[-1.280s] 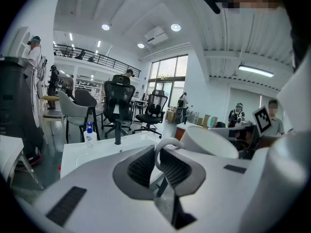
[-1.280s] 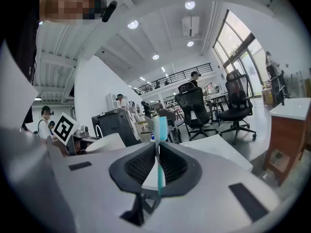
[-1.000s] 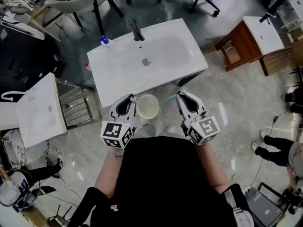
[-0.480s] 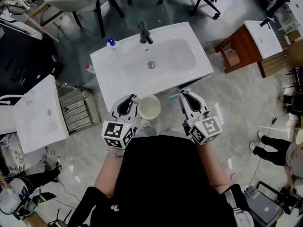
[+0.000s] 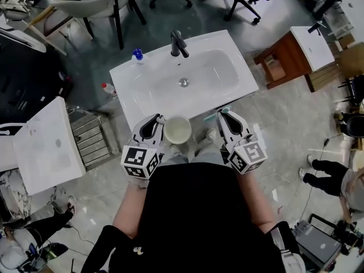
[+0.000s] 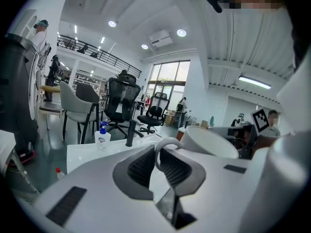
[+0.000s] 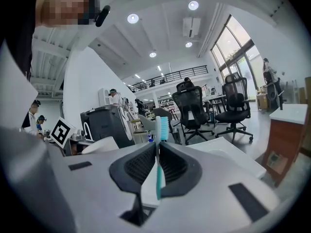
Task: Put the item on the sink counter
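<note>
A white mug (image 5: 177,129) hangs in front of me, its handle pinched in my left gripper (image 5: 158,120), which is shut on it. In the left gripper view the mug (image 6: 209,142) sits to the right of the left gripper (image 6: 158,164). My right gripper (image 5: 223,115) is shut on a teal toothbrush (image 5: 211,116), whose bristled head sticks up past the pads in the right gripper view (image 7: 160,130). The white sink counter (image 5: 136,95) with its black faucet (image 5: 178,43) lies just beyond both grippers, its front edge close to their tips.
A blue-capped soap bottle (image 5: 137,56) stands on the counter's back left corner. A red-capped bottle (image 5: 108,89) is on the floor at its left. A second white basin (image 5: 42,147) stands left, a wooden stool (image 5: 290,53) right, and chairs (image 5: 96,4) behind.
Both grippers have moved forward toward the sink counter's front edge, still holding the mug and the toothbrush. The counter now lies closer to their tips.
</note>
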Demonstrator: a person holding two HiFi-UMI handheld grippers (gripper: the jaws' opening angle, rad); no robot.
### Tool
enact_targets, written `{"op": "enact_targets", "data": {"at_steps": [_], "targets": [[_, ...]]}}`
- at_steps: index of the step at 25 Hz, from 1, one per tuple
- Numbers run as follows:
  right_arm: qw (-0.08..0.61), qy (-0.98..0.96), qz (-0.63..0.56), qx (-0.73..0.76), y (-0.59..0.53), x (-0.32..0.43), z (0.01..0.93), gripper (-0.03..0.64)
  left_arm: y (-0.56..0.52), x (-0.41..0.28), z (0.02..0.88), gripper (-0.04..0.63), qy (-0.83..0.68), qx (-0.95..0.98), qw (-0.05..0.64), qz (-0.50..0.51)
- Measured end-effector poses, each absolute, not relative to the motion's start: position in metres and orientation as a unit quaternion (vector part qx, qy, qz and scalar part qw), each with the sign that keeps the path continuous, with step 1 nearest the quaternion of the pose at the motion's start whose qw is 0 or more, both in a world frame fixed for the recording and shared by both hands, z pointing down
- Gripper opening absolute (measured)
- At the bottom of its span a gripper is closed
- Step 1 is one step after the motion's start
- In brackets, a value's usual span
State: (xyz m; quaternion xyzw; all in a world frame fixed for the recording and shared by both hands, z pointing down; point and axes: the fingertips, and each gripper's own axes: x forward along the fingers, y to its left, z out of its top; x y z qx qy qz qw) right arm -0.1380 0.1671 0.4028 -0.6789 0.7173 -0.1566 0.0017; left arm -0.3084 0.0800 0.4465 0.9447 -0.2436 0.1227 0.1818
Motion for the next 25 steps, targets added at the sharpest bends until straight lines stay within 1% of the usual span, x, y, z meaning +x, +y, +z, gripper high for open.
{"op": "enact_targets", "data": {"at_steps": [11,17,25], "targets": [[0.01,0.728,-0.164,-0.665,0.126,-0.106,0.414,0.046,0.053,-0.289,0.458,0.044,-0.265,0.937,0.183,0.137],[0.01,0.742,-0.174,-0.647,0.096,-0.062,0.42,0.046,0.031,-0.25,0.464,0.044,-0.284,0.928,0.186,0.152],[0.015,0.758,-0.187,-0.624,0.051,0.015,0.424,0.046,0.003,-0.177,0.464,0.044,-0.307,0.919,0.187,0.165]]}}
